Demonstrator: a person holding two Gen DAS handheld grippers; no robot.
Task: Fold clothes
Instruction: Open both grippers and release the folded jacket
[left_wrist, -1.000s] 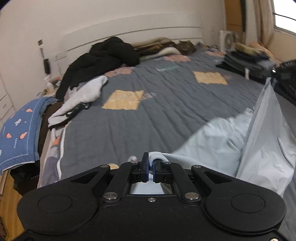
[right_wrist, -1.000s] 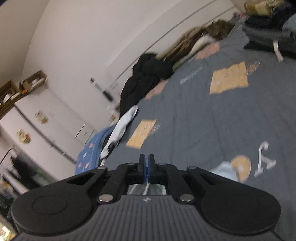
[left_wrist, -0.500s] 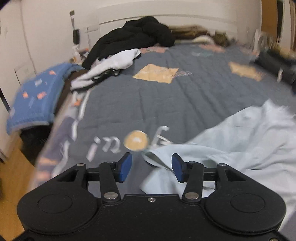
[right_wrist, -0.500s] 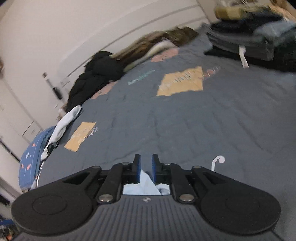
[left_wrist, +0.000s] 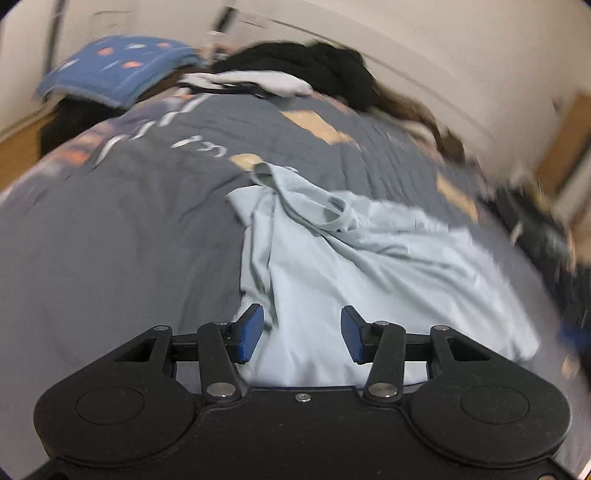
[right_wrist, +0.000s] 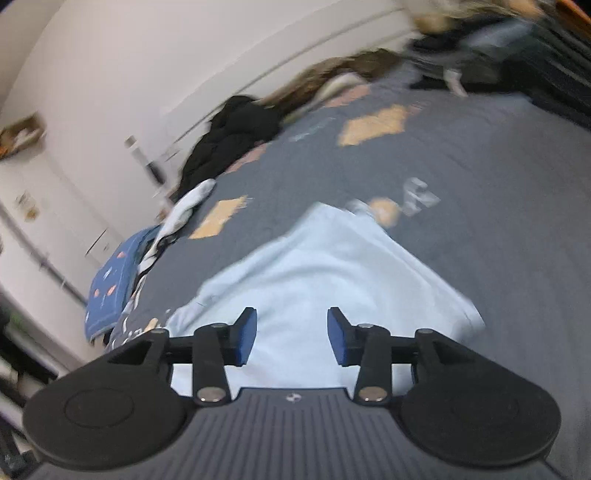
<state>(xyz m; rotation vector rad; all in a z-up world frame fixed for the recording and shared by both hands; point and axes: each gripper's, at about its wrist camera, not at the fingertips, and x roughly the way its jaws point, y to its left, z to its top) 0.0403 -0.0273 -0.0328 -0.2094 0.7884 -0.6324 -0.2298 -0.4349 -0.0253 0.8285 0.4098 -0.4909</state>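
I'm looking down over a bed with a grey quilted cover (left_wrist: 110, 240) printed with orange patches and white letters. At its far end lies a heap of black clothing (left_wrist: 317, 70), a crumpled white garment (left_wrist: 266, 81) just in front of it, and a blue cloth with orange spots (left_wrist: 118, 66) at the corner. On the right-hand camera I see a stack of dark folded clothes (right_wrist: 491, 59) along the far edge, blurred. Nothing lies between me and the work.

The pale blue cotton shirt (left_wrist: 351, 266) lies crumpled on the cover, its neckline bunched at the far end. My left hand-held gripper (left_wrist: 302, 334) hovers over its near part, blue pads (left_wrist: 250, 332) parted about halfway, nothing clamped between them. My right hand-held gripper (right_wrist: 291, 334) is over the same shirt (right_wrist: 314, 273), its jaws opening, cloth showing below the gap but neither pad pressing on it.
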